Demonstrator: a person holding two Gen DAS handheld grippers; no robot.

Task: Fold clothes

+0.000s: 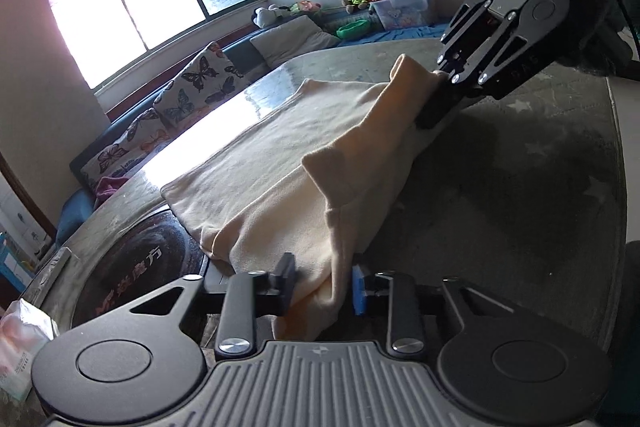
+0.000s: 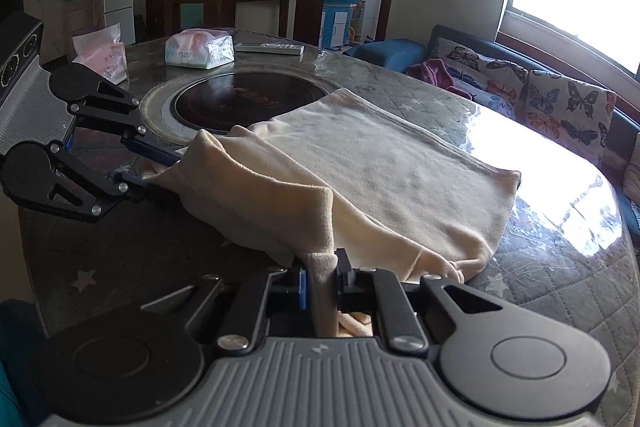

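From the left wrist view, your left gripper [image 1: 324, 283] is closed on a bunched corner of the cream garment [image 1: 256, 167], the cloth pinched between the dark pad and the blue one. The garment lies across the quilted tabletop [image 1: 520, 187], most of it flat towards the window, its near edge lifted into a ridge that runs up to your right gripper [image 1: 434, 95]. That gripper is clamped on the other end of the same edge. The dark round hob plate [image 1: 132, 267] sits just beside the cloth at the left.

From the right wrist view, your right gripper [image 2: 322, 283] has its jaws narrow, with a strip of cream fabric held between them. The garment [image 2: 400, 167] spreads flat towards the sofa side, one corner overlapping the rim of the hob plate [image 2: 248, 99]. Your left gripper [image 2: 166, 169] reaches in from the left, and the fabric covers its tips there. Two tissue packs [image 2: 200, 49] stand well apart at the far rim.

You seem to be at the start of a fold: both corners of the near edge are gripped and raised. The next move calls for carrying both ends together, level and taut, over the flat part and laying the edge on the far hem. Keep the two hands even, or the fold will likely skew.
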